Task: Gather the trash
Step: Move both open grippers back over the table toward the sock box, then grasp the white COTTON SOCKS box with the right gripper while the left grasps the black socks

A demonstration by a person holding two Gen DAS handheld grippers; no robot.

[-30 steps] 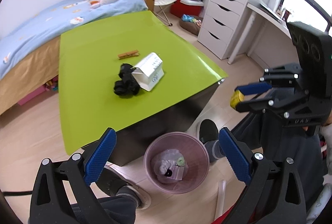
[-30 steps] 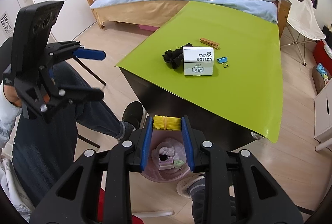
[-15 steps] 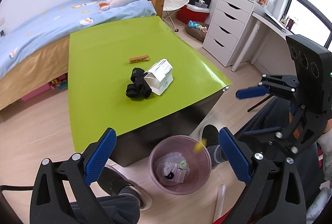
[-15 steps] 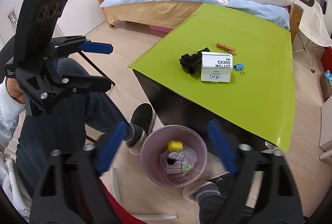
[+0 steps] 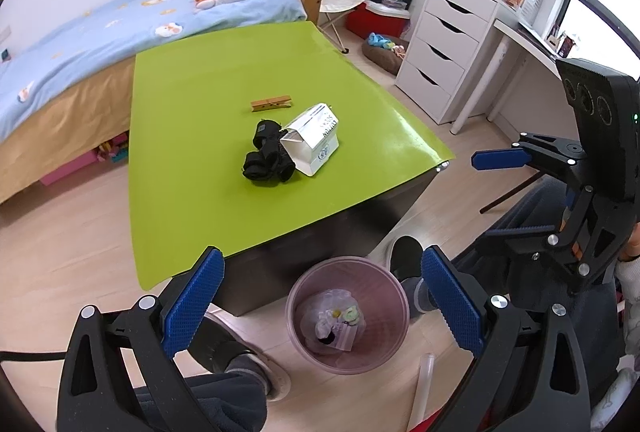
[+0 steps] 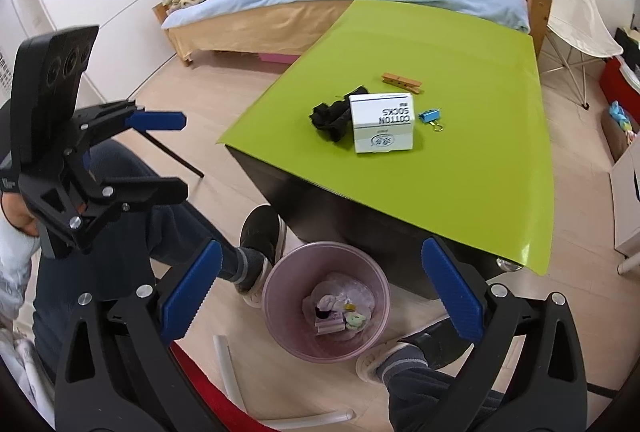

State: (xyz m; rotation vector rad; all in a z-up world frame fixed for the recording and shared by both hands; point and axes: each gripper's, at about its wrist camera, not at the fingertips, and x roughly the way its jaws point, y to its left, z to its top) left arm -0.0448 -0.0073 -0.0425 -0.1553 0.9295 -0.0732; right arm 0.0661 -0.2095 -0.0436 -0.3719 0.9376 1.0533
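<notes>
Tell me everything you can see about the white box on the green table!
The white sock box looks like cardboard, with "COTTON SOCKS" printed in dark letters and a small round logo. It lies near the middle of the green table. Its open flap end touches the black socks. No gripper touches it.

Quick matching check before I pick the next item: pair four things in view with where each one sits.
Things:
1. clothespin
2. binder clip
3. black socks
4. pink bin

Places:
A. on the floor by the table's near edge
B. against the left side of the white box, right wrist view
C. just right of that box, same view
D. behind the box, toward the bed

Pairs: 1-D, 2-C, 3-B, 4-A
</notes>
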